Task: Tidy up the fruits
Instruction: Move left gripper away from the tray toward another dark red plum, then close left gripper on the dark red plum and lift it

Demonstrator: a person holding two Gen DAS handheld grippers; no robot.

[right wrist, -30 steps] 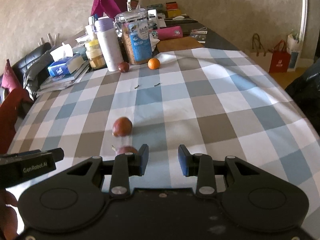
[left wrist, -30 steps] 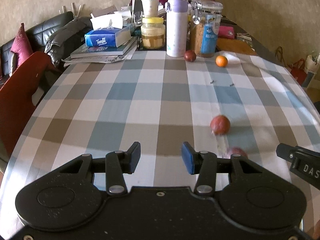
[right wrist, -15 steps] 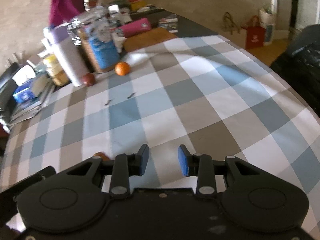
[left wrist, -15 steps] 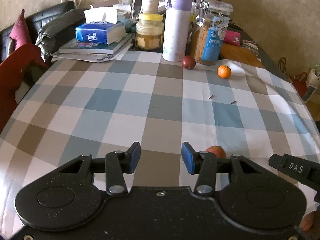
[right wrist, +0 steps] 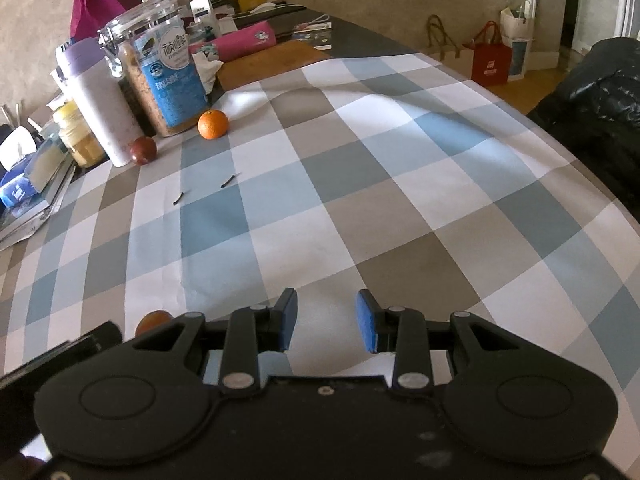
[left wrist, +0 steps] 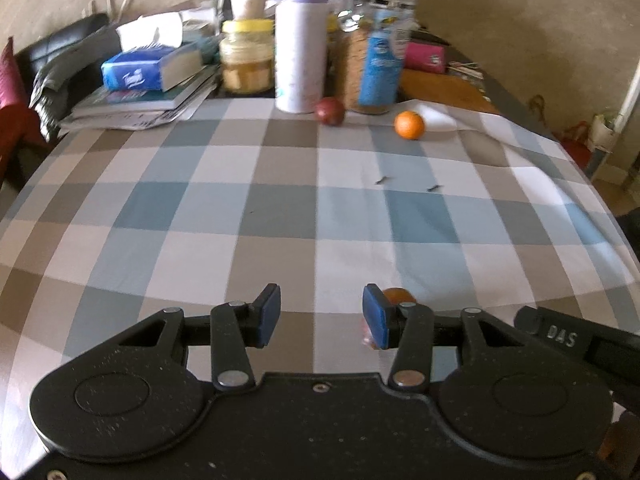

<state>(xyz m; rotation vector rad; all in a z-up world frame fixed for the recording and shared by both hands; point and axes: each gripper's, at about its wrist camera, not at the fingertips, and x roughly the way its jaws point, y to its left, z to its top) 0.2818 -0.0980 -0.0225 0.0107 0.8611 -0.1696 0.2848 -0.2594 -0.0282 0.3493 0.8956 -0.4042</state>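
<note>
A small orange (left wrist: pixel 409 125) and a dark red fruit (left wrist: pixel 329 111) lie at the far side of the checked tablecloth, next to the jar and bottle; both also show in the right wrist view, the orange (right wrist: pixel 213 124) and the red fruit (right wrist: pixel 143 150). A reddish-orange fruit (left wrist: pixel 396 295) lies close by, mostly hidden behind my left gripper's right finger; in the right wrist view it (right wrist: pixel 154 320) peeks out left of my right gripper. My left gripper (left wrist: pixel 321 315) is open and empty. My right gripper (right wrist: pixel 326 320) is open and empty above bare cloth.
A white bottle with purple lid (left wrist: pixel 299 40), a glass jar with blue label (left wrist: pixel 374 46), a yellow-lidded jar (left wrist: pixel 246 56), and a tissue pack on books (left wrist: pixel 148 68) crowd the far edge. Two small dark twigs (left wrist: pixel 384 179) lie mid-table. A dark jacket (right wrist: pixel 600 120) lies at right.
Both grippers have moved forward and lifted their view; the near fruits slid down behind the fingers. The right view swung back toward the jar. Both grippers stayed open.
</note>
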